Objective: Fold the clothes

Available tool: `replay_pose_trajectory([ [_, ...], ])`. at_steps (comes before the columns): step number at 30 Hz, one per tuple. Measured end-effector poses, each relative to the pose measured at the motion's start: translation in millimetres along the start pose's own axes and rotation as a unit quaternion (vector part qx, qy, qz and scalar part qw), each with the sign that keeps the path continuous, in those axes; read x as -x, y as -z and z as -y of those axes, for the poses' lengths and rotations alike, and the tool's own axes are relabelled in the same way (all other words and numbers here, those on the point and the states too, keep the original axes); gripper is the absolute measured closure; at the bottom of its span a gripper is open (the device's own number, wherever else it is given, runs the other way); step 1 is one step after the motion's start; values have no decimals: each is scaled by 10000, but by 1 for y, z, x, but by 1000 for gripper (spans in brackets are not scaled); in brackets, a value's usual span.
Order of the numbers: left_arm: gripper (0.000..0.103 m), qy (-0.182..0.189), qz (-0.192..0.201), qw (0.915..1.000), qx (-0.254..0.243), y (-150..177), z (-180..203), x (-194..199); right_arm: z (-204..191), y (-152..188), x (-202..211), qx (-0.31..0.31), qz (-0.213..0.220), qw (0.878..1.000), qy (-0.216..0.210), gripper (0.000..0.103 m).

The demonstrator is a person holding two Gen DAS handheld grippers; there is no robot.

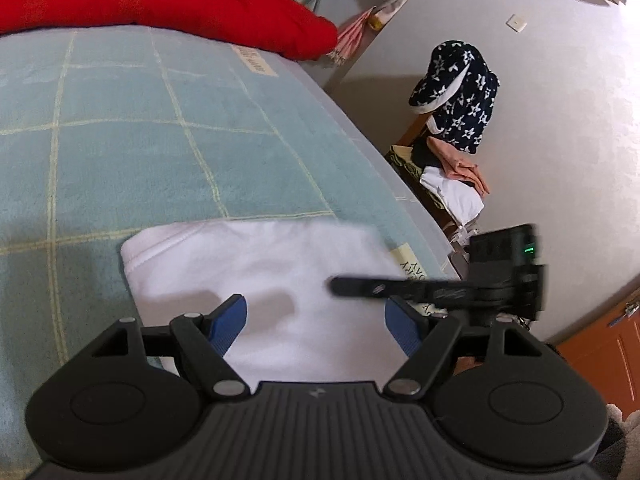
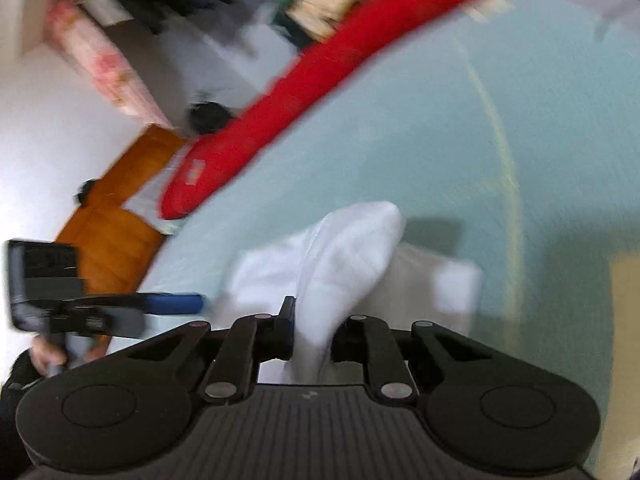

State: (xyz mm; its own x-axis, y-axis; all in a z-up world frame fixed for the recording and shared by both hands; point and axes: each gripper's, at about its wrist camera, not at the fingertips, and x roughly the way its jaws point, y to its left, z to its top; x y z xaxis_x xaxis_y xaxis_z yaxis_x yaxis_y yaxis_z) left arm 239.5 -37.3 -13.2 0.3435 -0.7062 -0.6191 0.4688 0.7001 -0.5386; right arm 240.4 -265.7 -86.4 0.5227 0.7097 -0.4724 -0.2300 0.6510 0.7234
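Note:
A white garment (image 1: 256, 272) lies flat on the pale blue checked blanket (image 1: 120, 152) of a bed. My left gripper (image 1: 316, 320) hovers just over the garment's near part, open, with nothing between its blue pads (image 1: 230, 322). The right gripper's thin black finger (image 1: 372, 286) reaches in from the right across the cloth. In the blurred right wrist view my right gripper (image 2: 312, 332) is shut on a raised fold of the white garment (image 2: 352, 256), which bunches up out of the jaws. The left gripper's blue pad (image 2: 172, 303) shows at the left of that view.
A red quilt (image 1: 160, 4) lies along the far side of the bed. The bed's edge (image 1: 384, 160) drops off to the right. Beyond it a chair holds a star-patterned dark garment (image 1: 460, 96) and folded clothes (image 1: 452, 188). An orange wooden door (image 2: 116, 208) stands nearby.

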Motion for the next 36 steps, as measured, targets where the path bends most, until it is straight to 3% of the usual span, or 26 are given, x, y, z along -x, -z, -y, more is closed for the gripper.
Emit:
replay_pose_trajectory([
  [2, 27, -40, -41, 10000, -58, 2, 0, -3, 12, 9, 2, -414, 87, 9990, -117, 83],
  [4, 27, -202, -177, 9996, -98, 3, 0, -12, 19, 18, 11, -771, 194, 9963, -323, 70],
  [6, 27, -307, -183, 9993, -130, 6, 2, -12, 18, 25, 22, -810, 255, 9958, -346, 64],
  [10, 27, -402, 69, 9967, -700, 22, 23, 5, 20, 40, 36, -893, 240, 9944, -511, 62],
  [16, 27, -1131, 263, 9735, -1971, 87, 63, 48, 33, 44, 28, -1114, 133, 9912, -701, 63],
  [19, 23, -1457, 270, 9520, -2680, 126, 83, 71, 38, 40, 21, -1275, 153, 9885, -799, 71],
  [23, 23, -1845, 80, 9202, -3451, 171, 103, 88, 34, 41, 19, -1237, 177, 9895, -727, 72],
  [26, 23, -1917, 167, 9064, -3761, 192, 116, 84, 28, 40, 16, -1166, 202, 9909, -642, 74],
  [28, 26, -2025, 298, 8897, -4081, 201, 126, 72, 27, 41, 17, -1130, 217, 9917, -582, 77],
  [33, 66, -2406, 406, 8401, -4845, 213, 137, 40, 24, 41, 17, -1176, 279, 9913, -521, 78],
  [34, 80, -2419, 359, 8322, -4977, 215, 136, 36, 23, 41, 17, -1170, 287, 9915, -502, 78],
  [36, 86, -2430, 323, 8132, -5278, 221, 138, 36, 21, 41, 18, -1164, 306, 9917, -462, 78],
])
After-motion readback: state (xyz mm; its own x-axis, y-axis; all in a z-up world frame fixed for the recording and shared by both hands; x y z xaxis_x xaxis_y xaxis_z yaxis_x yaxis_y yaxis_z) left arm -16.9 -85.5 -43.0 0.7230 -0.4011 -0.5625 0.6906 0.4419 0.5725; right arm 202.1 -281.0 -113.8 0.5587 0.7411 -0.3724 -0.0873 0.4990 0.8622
